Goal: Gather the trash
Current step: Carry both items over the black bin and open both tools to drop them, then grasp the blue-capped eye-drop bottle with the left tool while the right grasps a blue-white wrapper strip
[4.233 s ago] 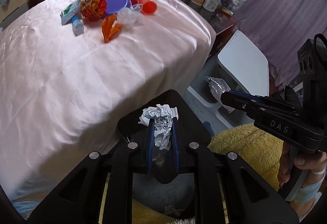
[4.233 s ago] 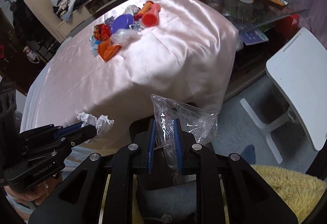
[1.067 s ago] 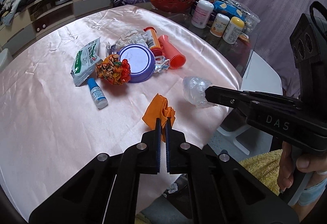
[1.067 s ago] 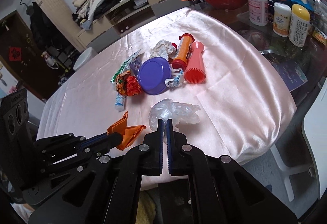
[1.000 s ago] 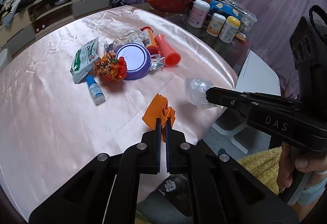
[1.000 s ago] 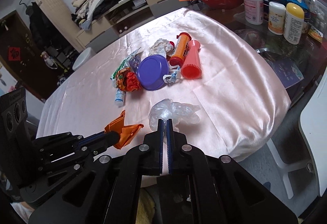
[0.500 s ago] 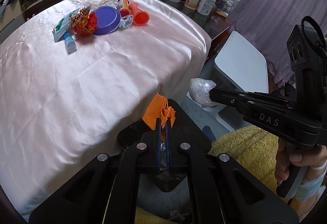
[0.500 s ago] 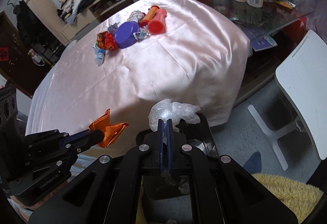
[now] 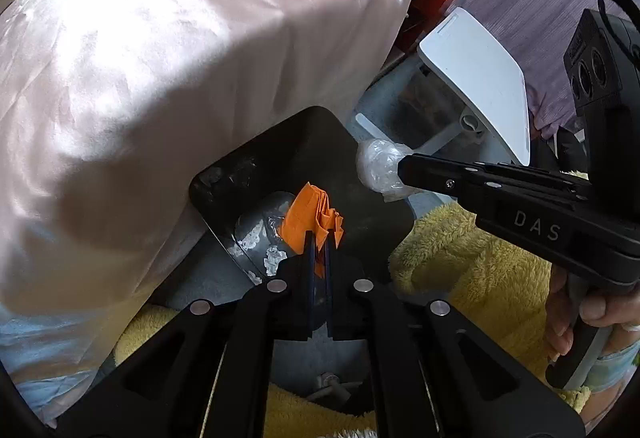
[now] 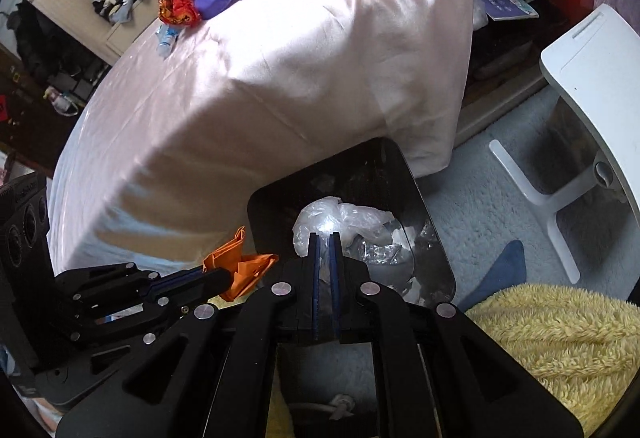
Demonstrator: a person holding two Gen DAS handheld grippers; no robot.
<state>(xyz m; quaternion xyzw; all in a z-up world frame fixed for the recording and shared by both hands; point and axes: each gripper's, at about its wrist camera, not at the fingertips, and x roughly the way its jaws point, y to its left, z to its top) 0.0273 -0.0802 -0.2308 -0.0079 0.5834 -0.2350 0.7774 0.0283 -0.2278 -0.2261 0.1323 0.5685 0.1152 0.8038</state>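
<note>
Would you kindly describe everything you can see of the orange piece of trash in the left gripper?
The orange wrapper is a thin, creased sheet, paper or foil by its look, folded into angular pleats with a ragged edge. The left gripper is shut on its lower part, so most of it fans out beyond the fingertips. It hangs over the open black bin, touching only the gripper. In the right wrist view it shows again, beside the bin's rim.

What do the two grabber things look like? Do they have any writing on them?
Both are black, with silver bolts and blue pads inside the fingers. The right gripper has pale letters "DAS" on its side and a chunky black camera box behind. The left gripper shows no readable writing.
</note>
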